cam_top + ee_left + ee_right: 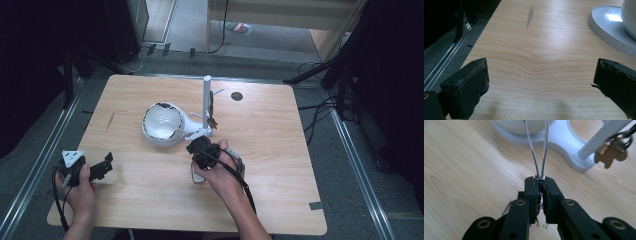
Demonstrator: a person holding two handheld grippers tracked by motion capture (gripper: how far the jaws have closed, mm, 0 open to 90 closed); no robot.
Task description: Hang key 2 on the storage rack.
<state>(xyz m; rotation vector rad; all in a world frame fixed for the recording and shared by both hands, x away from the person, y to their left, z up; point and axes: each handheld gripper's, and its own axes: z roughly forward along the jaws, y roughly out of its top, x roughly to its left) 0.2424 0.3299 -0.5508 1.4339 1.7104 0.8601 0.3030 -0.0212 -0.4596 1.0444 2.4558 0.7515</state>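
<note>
A white stand (192, 134) in the middle of the table carries a white bowl (162, 122) and an upright post (206, 100). A key bunch with a brown bear-shaped tag (610, 156) hangs on the post (604, 137). My right gripper (539, 182) is shut on the end of a thin metal wire loop (534, 152) that runs up toward the bowl. In the high view this gripper (196, 146) sits just in front of the stand's base. My left gripper (107, 164) rests near the table's left front, jaws wide apart (541, 80) with bare wood between them.
The left gripper view has the stand's base (609, 27) at its upper right and the table's left edge, with a metal floor rail (446, 62) beyond it. A black round mark (236, 96) lies behind the post. Cables and dark stands ring the table.
</note>
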